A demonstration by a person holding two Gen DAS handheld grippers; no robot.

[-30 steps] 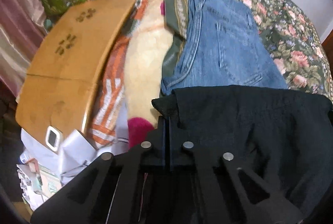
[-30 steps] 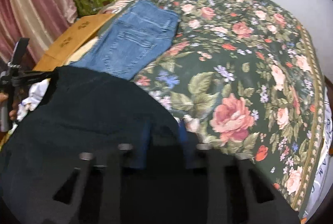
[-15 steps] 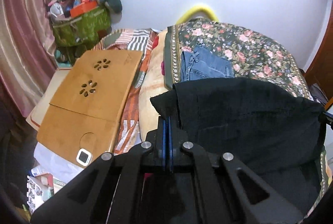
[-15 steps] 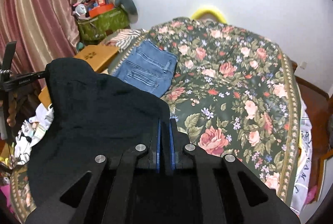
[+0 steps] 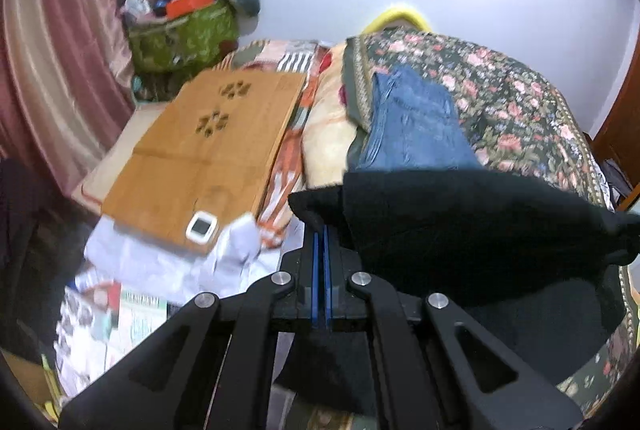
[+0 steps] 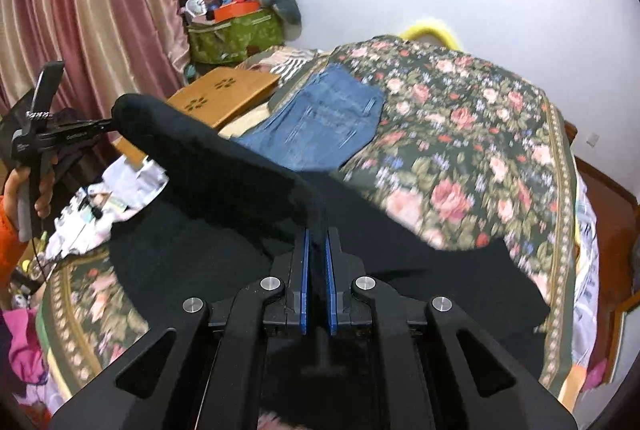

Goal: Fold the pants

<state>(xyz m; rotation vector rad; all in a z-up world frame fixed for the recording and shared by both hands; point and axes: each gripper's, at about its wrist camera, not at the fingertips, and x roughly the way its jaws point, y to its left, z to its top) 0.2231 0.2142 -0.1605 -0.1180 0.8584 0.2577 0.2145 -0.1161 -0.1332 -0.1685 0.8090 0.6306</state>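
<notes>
The black pants hang stretched between my two grippers above the floral bed. My left gripper is shut on one corner of their top edge. My right gripper is shut on the other corner, and the black pants run from it up to the left gripper, held by a hand at the left. The lower part of the pants lies on the bedspread below. Folded blue jeans lie flat further back on the bed and also show in the left wrist view.
The floral bedspread covers the bed. A wooden lap table with a small white device lies left of the bed over papers and clutter. A green bag of items stands by the curtain. A screen hangs on the white wall.
Both grippers have lifted the pants' top edge up off the bed, then tilted down a little; the cloth now hangs taut between them with its lower part trailing on the bedspread.
</notes>
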